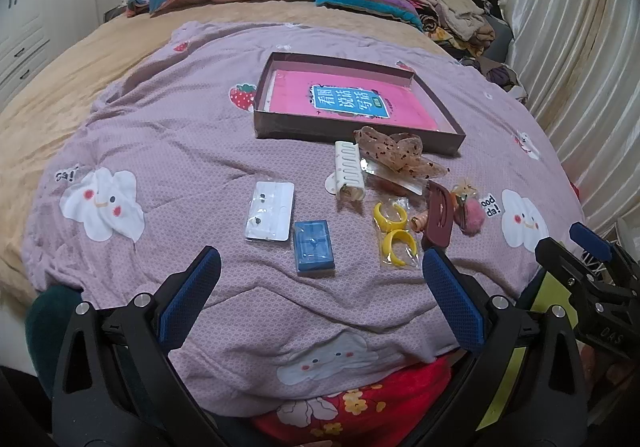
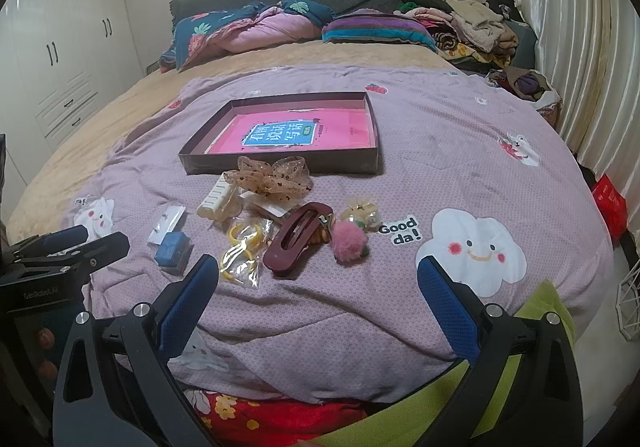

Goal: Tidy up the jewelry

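Since every piece of jewelry still lies loose on the bed's quilt point(image 1: 168, 151), we judge the sorting as not yet begun. Nearest our left gripper point(image 1: 320, 271) are a blue box point(image 1: 313, 246) and, just beside it, a white earring card point(image 1: 270, 211). Toward the right sit yellow hoop earrings in a clear bag point(image 1: 394, 235), a maroon hair clip point(image 2: 296, 243), a pink pom-pom clip point(image 2: 349, 243) and a pale flower clip point(image 2: 359, 207) close together. Behind them a cream claw clip point(image 1: 350, 173) and a sheer spotted bow point(image 2: 272, 177) lie right in front of the shallow tray point(image 1: 448, 127). That tray holds only a pink book point(image 1: 348, 101); no ornament is inside it, so, if it is the intended container, everything remains to be moved.

Both grippers hang above the near edge of the quilt, tilted downward. Our left gripper is spread wide with nothing between its pads, and our right gripper point(image 2: 318, 275) is equally wide and empty, aimed toward the maroon clip and pom-pom. Beyond the quilt we see pillows, heaped clothes and a curtain point(image 2: 580, 47).
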